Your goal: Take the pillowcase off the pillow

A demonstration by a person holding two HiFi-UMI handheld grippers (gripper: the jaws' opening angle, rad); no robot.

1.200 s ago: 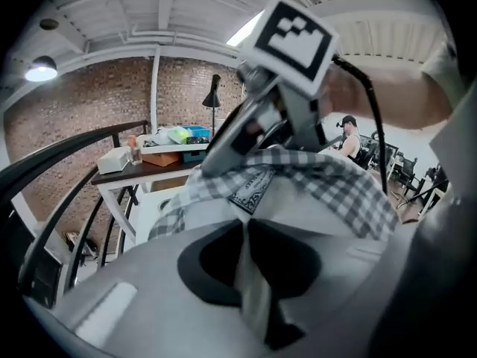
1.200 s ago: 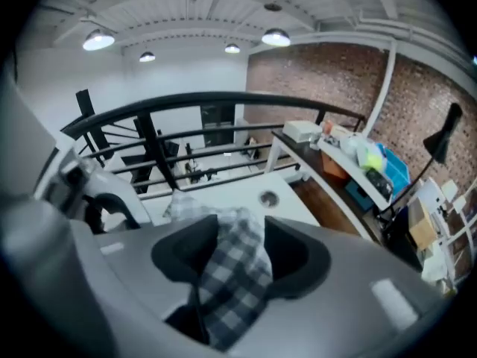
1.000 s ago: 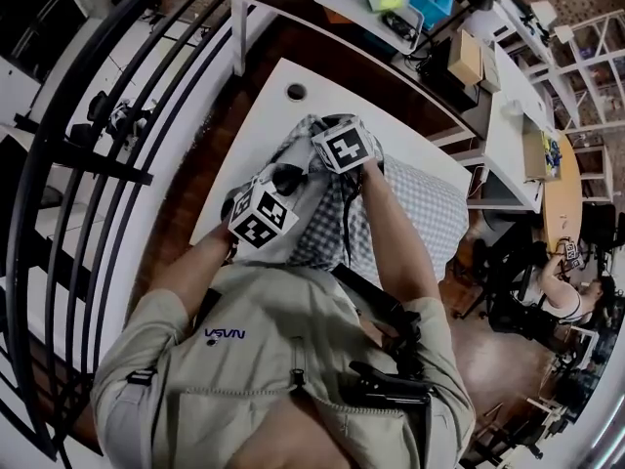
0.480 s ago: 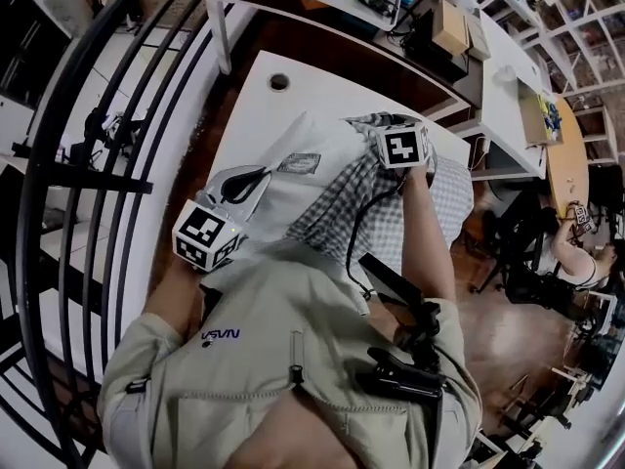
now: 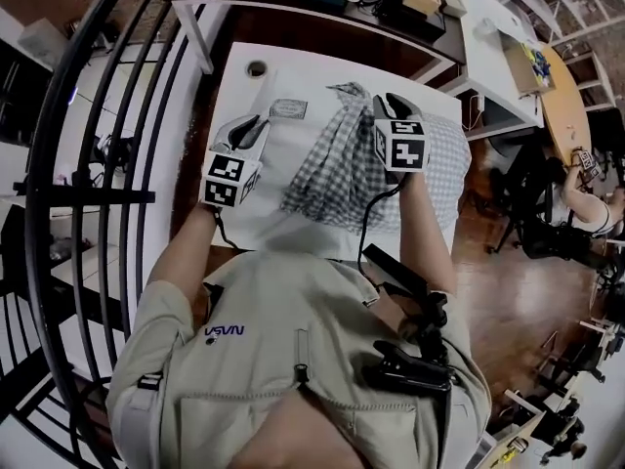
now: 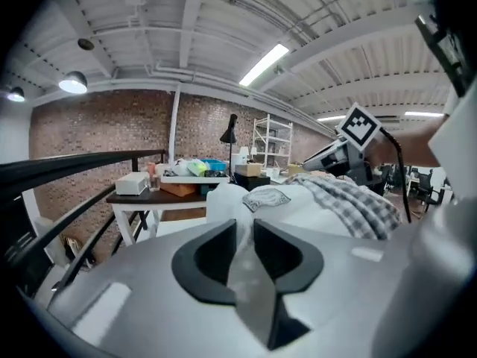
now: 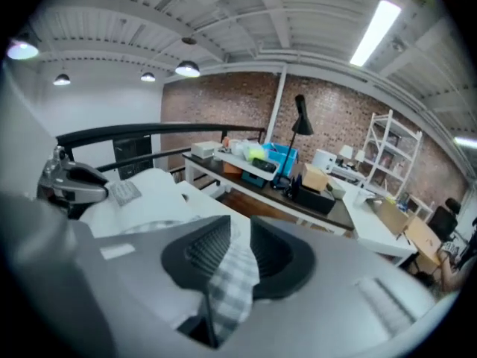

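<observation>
To do this well, I anchor the bare white pillow (image 5: 285, 159) at centre left with my left gripper (image 6: 244, 233). My right gripper (image 7: 240, 233) draws the checked pillowcase (image 5: 337, 174) toward the right, low over the white table (image 5: 230, 96), so the cloth slides instead of bunching. Both pairs of jaws have just been opening a little. The left stands narrowly parted, pinching the pillow's white corner; the right grips a fold of checked cloth. The pillowcase seems to cover only the pillow's right part.
</observation>
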